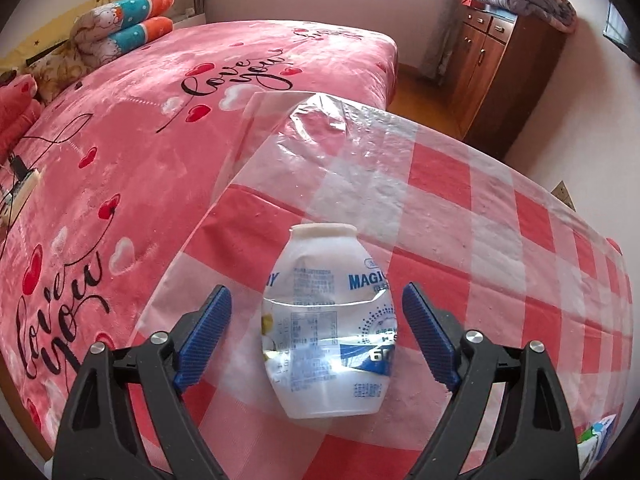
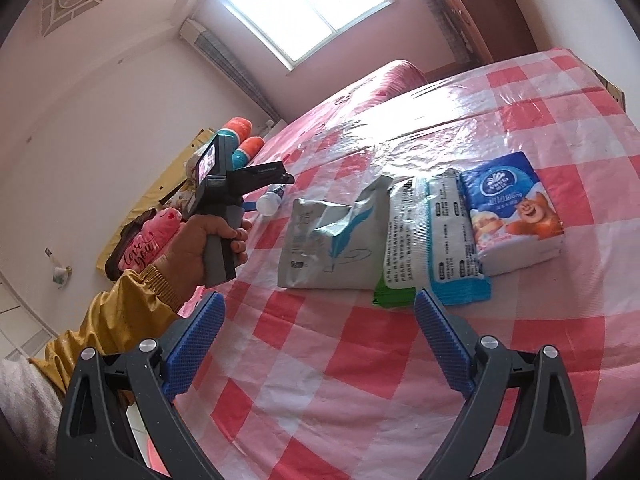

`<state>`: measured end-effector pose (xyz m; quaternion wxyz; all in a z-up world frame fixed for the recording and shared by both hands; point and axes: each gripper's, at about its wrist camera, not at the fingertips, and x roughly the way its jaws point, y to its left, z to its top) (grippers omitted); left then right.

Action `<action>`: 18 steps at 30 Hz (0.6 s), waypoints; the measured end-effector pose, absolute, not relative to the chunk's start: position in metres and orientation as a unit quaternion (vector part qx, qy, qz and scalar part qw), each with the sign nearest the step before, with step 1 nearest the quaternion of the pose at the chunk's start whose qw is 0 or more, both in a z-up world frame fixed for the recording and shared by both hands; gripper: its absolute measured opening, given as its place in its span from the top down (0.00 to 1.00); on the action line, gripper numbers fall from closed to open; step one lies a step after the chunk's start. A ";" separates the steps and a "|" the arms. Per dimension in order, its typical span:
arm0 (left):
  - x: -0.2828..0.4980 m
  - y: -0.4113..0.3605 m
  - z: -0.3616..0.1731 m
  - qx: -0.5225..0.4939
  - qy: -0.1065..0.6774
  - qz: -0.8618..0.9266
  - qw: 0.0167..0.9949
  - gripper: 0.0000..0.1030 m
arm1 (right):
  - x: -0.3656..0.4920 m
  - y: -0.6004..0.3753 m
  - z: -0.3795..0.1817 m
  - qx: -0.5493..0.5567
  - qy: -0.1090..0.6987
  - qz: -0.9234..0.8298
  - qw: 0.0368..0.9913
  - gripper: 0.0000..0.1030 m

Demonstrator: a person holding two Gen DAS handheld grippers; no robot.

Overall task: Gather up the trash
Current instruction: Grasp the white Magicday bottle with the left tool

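1. Crushed white plastic bottle (image 1: 328, 328) with a blue-printed label reading "MAGI…" lies on the red-and-white checked plastic tablecloth (image 1: 500, 216), between the blue pads of the left gripper (image 1: 316, 334), whose jaws stand apart without touching it.
2. Right gripper (image 2: 318, 346) hangs open and empty over the same cloth.
3. Ahead of it lie a grey foil pouch (image 2: 328, 240), a white-and-green wrapper (image 2: 404, 236), a blue-edged wrapper (image 2: 452, 240) and a blue "Vinda" tissue pack (image 2: 512, 208).
4. Beside the table, a pink bedspread (image 1: 132, 152) reads "Love you".
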<state>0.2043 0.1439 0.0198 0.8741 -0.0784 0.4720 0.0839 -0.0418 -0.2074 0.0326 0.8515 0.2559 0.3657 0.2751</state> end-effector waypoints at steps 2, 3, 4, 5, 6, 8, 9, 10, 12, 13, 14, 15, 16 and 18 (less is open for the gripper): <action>0.203 0.141 0.019 -0.067 0.469 0.089 0.876 0.24 | -0.042 -0.211 0.033 0.258 0.368 0.271 0.851 0.08; 0.202 0.140 0.018 -0.058 0.469 0.093 0.876 0.30 | -0.041 -0.212 0.032 0.259 0.370 0.268 0.851 0.08; 0.201 0.137 0.019 -0.049 0.468 0.094 0.877 0.33 | -0.041 -0.214 0.032 0.259 0.371 0.265 0.852 0.08; 0.199 0.135 0.019 -0.043 0.466 0.091 0.879 0.39 | -0.041 -0.215 0.032 0.259 0.372 0.260 0.852 0.08; 0.197 0.134 0.019 -0.043 0.465 0.087 0.880 0.39 | -0.041 -0.218 0.033 0.259 0.374 0.255 0.853 0.08; 0.192 0.130 0.019 -0.038 0.464 0.081 0.881 0.39 | -0.039 -0.224 0.034 0.259 0.380 0.242 0.854 0.08; 0.188 0.128 0.019 -0.035 0.462 0.076 0.883 0.39 | -0.038 -0.229 0.035 0.259 0.381 0.234 0.856 0.08; 0.185 0.125 0.018 -0.032 0.462 0.072 0.884 0.39 | -0.037 -0.232 0.036 0.258 0.381 0.226 0.858 0.08; 0.176 0.119 0.019 -0.029 0.461 0.063 0.884 0.39 | -0.035 -0.242 0.038 0.252 0.384 0.205 0.864 0.08; 0.171 0.115 0.018 -0.026 0.462 0.058 0.885 0.39 | -0.035 -0.246 0.038 0.250 0.385 0.195 0.866 0.08; 0.167 0.111 0.018 -0.023 0.461 0.053 0.885 0.39 | -0.033 -0.251 0.039 0.248 0.387 0.184 0.869 0.08; 0.161 0.107 0.018 -0.019 0.461 0.046 0.886 0.39 | -0.030 -0.256 0.039 0.243 0.391 0.171 0.871 0.08; 0.154 0.103 0.018 -0.017 0.460 0.040 0.887 0.39 | -0.028 -0.259 0.039 0.237 0.396 0.160 0.873 0.08; 0.143 0.096 0.018 -0.013 0.460 0.031 0.887 0.39 | -0.024 -0.266 0.040 0.219 0.399 0.137 0.880 0.08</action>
